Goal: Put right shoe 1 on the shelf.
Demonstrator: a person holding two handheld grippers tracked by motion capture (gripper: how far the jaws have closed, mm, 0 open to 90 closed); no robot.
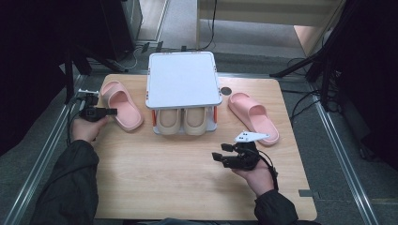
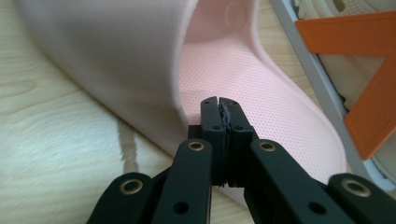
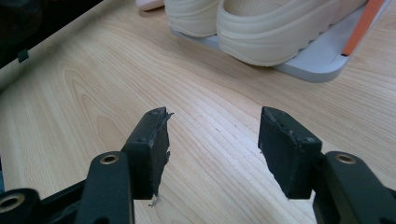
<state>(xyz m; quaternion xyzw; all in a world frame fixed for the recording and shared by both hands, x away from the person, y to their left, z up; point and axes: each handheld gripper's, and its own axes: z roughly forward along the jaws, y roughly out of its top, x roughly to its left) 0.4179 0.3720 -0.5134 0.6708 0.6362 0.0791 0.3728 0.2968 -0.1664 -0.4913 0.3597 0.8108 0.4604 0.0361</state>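
No legible text, any view
Pink slippers [image 1: 123, 104], beige pair [image 1: 182, 121] on the white rack [image 1: 183, 79], wooden table [image 1: 164, 178] and black gripper parts: no lettering, brand, number or sign readable on any of them

Small white shoe rack [image 1: 183, 77] at the surface's [image 1: 164, 183] far-edge middle, beige shoe pair [image 1: 181, 120] on its lower shelf; second pink slipper [image 1: 254, 116] near right edge.
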